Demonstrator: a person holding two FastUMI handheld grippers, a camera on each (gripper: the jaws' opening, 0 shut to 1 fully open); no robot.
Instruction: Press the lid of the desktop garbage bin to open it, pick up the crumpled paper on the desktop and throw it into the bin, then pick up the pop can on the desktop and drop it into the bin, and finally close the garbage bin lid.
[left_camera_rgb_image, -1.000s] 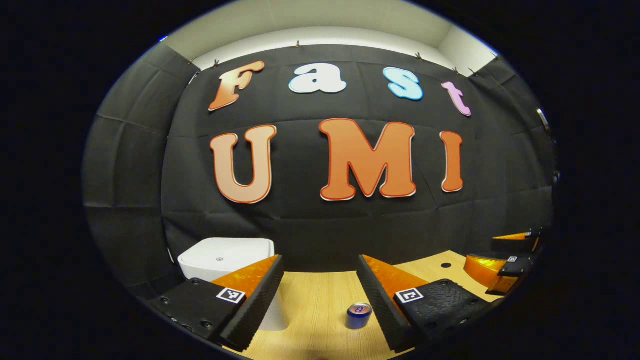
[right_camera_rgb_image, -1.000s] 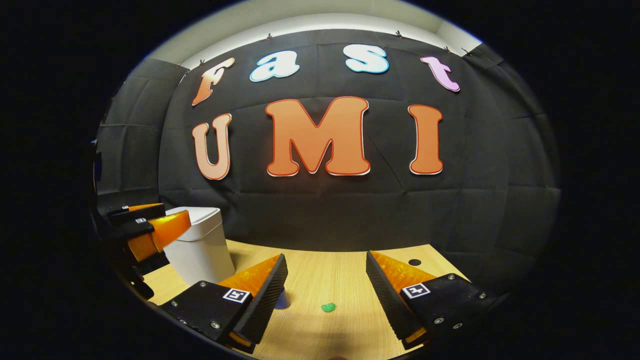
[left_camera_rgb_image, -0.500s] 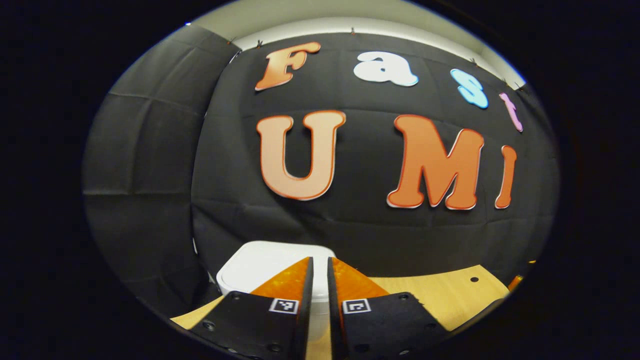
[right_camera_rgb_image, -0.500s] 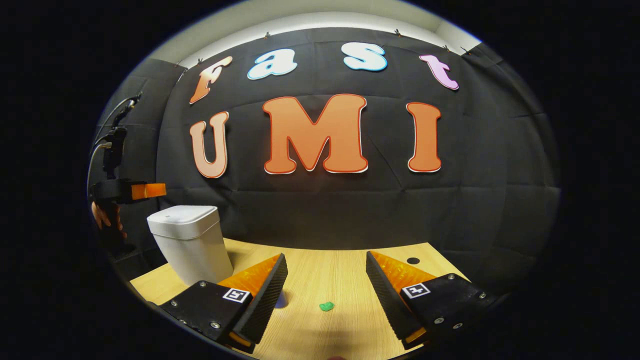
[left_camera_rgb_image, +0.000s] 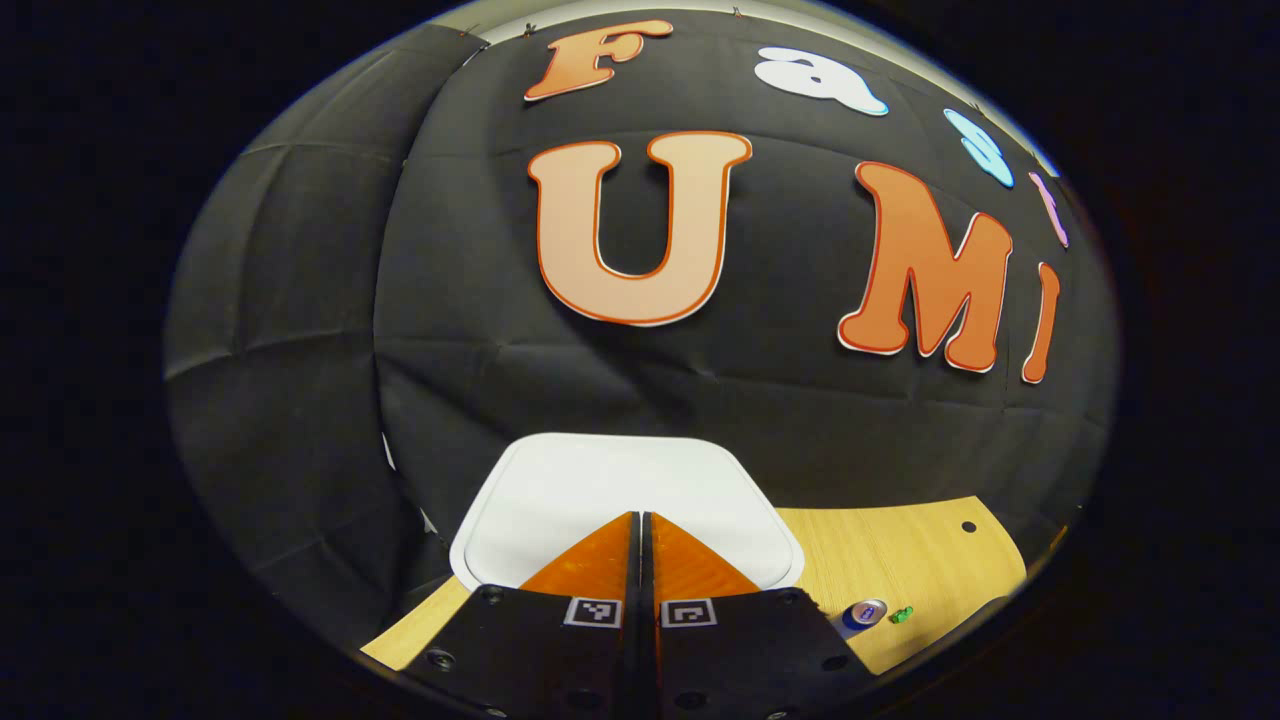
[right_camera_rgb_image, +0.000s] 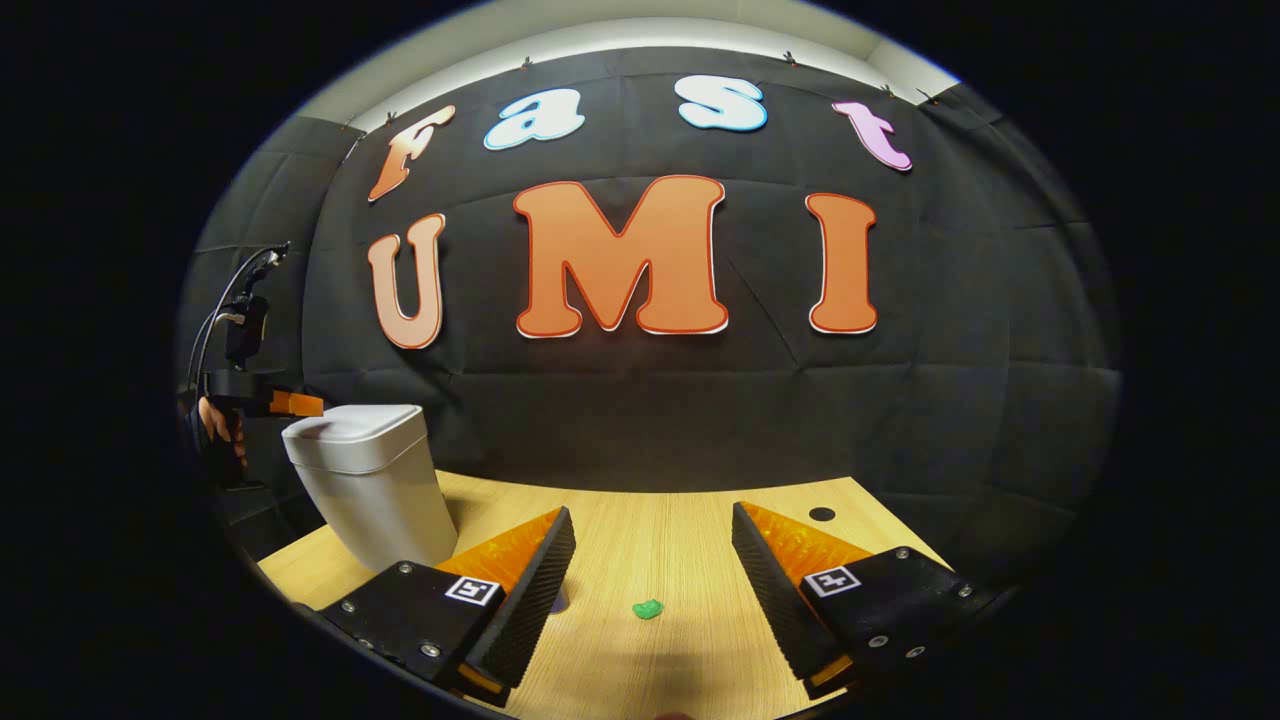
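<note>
The wooden tabletop (right_camera_rgb_image: 640, 520) is stretching across the booth, carrying everything else. The white garbage bin (right_camera_rgb_image: 375, 480) is standing at its left end, near the cloth wall, with its lid (left_camera_rgb_image: 620, 485) lying flat and closed on top. In the left gripper view the left tongs (left_camera_rgb_image: 640, 530) are hovering over the near part of that lid, fingers clenched together with no gap and nothing between them; whether the tips are touching the lid cannot be told. In the right gripper view those same tongs (right_camera_rgb_image: 290, 403) are sitting level with the bin's top at its left side, with a hand (right_camera_rgb_image: 215, 425) gripping the handle behind them. The right tongs (right_camera_rgb_image: 650, 580) are hanging released and wide apart low over the tabletop, grasping nothing. The pop can (left_camera_rgb_image: 862, 613) is standing upright on the tabletop, well apart from the bin. The small green crumpled paper (right_camera_rgb_image: 647, 608) is lying on the tabletop between the right fingers, and just beside the can in the left gripper view
</note>
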